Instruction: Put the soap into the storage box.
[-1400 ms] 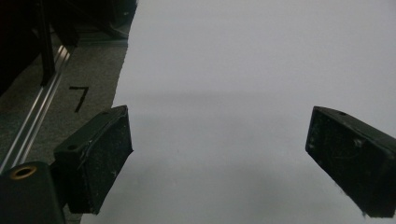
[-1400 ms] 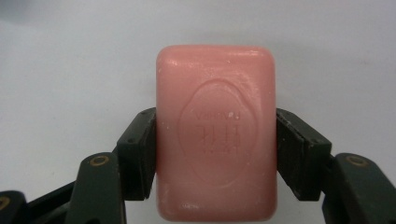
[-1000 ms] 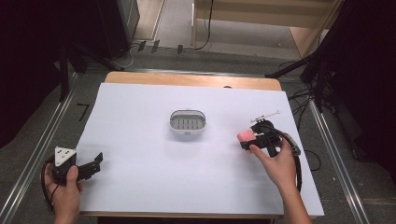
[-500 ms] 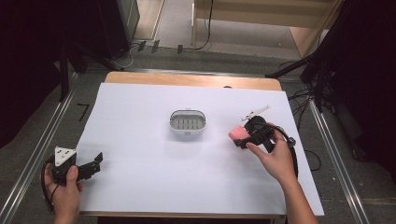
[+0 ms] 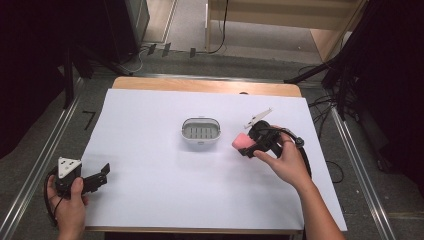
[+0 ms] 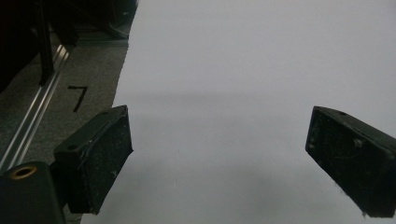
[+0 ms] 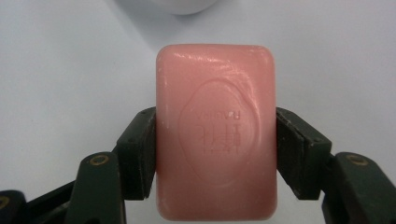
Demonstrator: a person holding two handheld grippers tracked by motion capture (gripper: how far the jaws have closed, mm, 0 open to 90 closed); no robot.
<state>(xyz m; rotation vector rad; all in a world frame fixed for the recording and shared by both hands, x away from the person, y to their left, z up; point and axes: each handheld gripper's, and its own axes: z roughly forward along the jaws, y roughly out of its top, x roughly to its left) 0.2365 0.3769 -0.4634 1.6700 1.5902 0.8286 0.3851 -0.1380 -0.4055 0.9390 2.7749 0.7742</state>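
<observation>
A pink soap bar [image 5: 242, 144] [image 7: 216, 130] with a stamped oval mark is clamped between the two black jaws of my right gripper [image 5: 248, 145] [image 7: 215, 151], held just above the white table, right of a white soap dish [image 5: 200, 130]. The dish is oval with a slotted grey inside and holds nothing. Its rim shows at the top edge of the right gripper view [image 7: 184, 5]. My left gripper [image 5: 102, 175] [image 6: 219, 158] rests at the table's front left corner, its jaws wide apart over bare white surface with nothing between them.
The white sheet [image 5: 150, 150] covers a wooden table. Metal rails [image 5: 42, 165] run along both sides of the table, and cables [image 5: 327, 105] lie on the floor at the right. A black "7" mark [image 6: 78, 97] sits on the floor left of the table.
My right gripper has carried the soap bar leftward, closer to the soap dish. The left gripper has stayed in place.
</observation>
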